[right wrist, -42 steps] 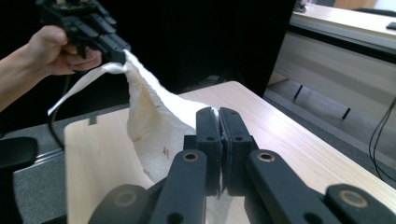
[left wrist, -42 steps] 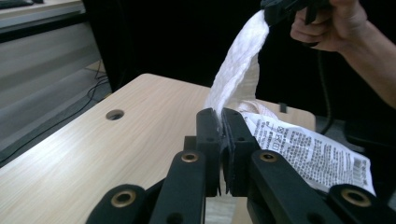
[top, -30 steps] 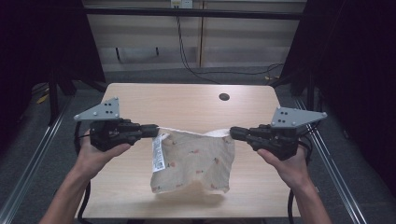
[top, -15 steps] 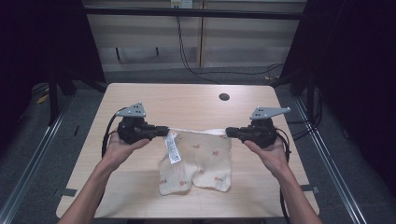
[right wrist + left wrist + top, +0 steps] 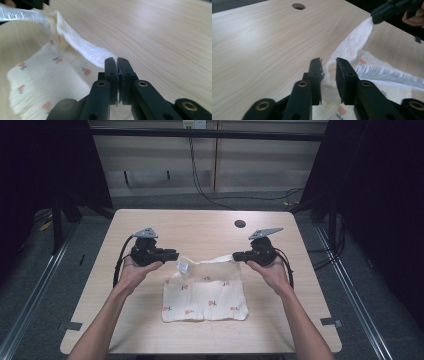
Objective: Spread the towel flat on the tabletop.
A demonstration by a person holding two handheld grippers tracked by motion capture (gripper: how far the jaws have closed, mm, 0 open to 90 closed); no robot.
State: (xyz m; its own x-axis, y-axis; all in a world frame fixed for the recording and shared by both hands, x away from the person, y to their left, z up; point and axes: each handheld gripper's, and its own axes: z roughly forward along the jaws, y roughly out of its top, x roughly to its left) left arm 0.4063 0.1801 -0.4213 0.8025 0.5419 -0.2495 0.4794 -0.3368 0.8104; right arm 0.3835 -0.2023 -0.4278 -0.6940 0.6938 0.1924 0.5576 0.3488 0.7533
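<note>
A cream cloth printed with small red flowers lies mostly flat on the wooden table; its far edge is still raised. A white care label sticks up near the far left corner. My left gripper is at that corner. Its jaws have just been opening and stand apart, with the cloth's edge loose between them, not pressed. My right gripper is shut on the far right corner of the cloth. It also appears far off in the left gripper view.
A round cable hole sits in the table behind the right hand. Bare tabletop lies all around the cloth. Cables hang behind the table's far edge, and metal rails run along the floor on both sides.
Both hands sank and moved toward the table's far side, laying the hanging cloth down flat. The left jaws have parted from the cloth's corner.
</note>
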